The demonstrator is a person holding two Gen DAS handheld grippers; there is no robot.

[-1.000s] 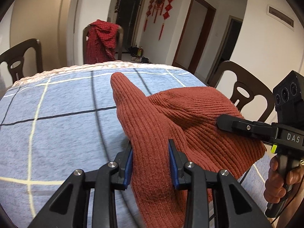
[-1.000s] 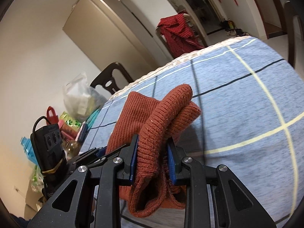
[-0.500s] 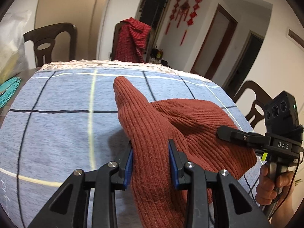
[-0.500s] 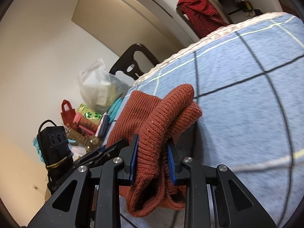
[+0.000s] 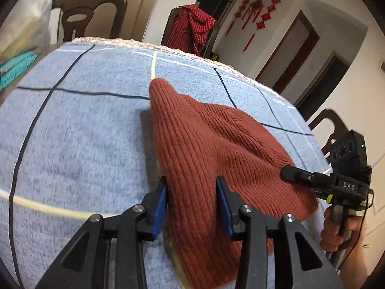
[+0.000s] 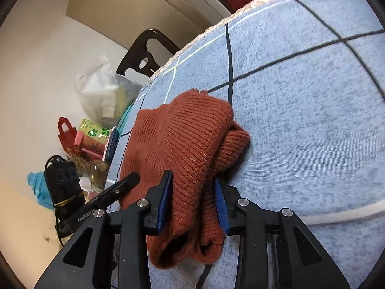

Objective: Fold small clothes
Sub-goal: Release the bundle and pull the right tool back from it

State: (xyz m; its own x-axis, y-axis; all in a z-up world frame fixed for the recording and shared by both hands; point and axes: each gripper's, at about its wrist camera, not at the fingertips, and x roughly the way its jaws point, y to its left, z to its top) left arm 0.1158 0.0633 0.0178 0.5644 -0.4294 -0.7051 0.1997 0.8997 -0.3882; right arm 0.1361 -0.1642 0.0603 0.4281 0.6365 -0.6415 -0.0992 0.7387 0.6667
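Translucent plastic bag (image 6: 105,94) holds blurred contents.

A rust-red ribbed knit garment (image 5: 216,149) was seen between blue-padded black jaws. Beyond them, a light-blue cloth (image 5: 84,130) was crossed by dark and pale-yellow lines, and a red-and-black checked cloth (image 5: 192,27) was draped farther off.

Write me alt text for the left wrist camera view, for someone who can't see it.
A rust-red knitted garment lies on a blue checked tablecloth, one end between the blue pads of the left tongs, whose jaws have just been opening. At right, the right tongs reach in at the garment's far edge. Dark wooden chairs stand behind.
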